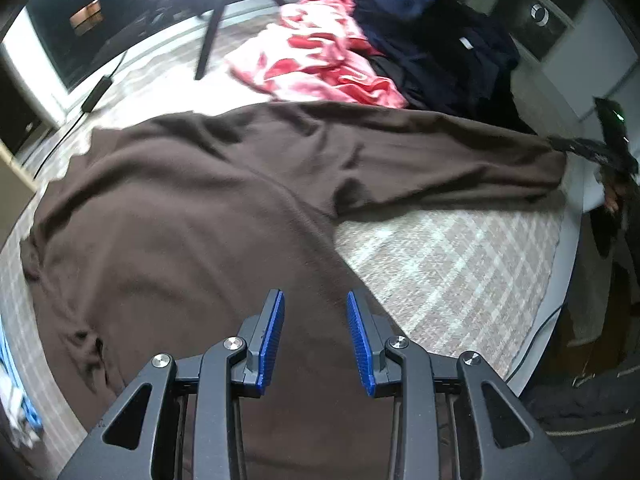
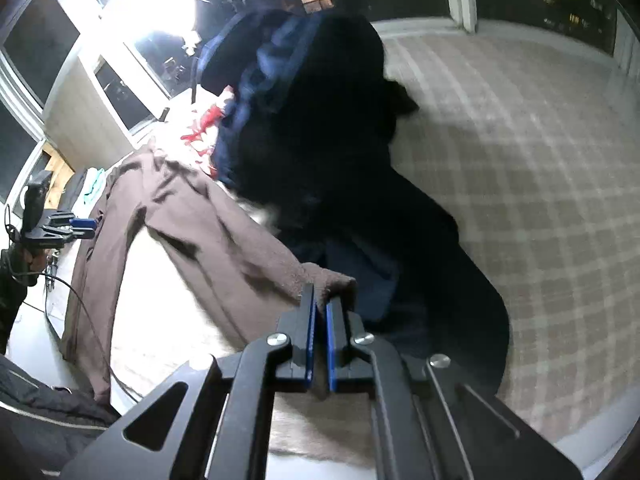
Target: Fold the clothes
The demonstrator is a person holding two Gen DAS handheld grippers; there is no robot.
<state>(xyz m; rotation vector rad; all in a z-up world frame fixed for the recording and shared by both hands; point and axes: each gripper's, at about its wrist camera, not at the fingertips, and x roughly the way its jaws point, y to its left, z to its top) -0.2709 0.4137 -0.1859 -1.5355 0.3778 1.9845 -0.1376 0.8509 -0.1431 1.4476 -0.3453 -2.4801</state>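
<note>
L gripper (image 1: 316, 308) agape over brown garment (image 1: 180, 220); R gripper (image 2: 321, 304) clamped on its sleeve (image 2: 320, 278), R view only

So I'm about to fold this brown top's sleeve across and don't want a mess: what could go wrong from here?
1. The right gripper pinches only the cuff tip of the brown top, so it may slip out.
2. The dark clothes pile lies right beside the sleeve and could get dragged along.
3. The left gripper is open above the body, so the top may slide.
</note>
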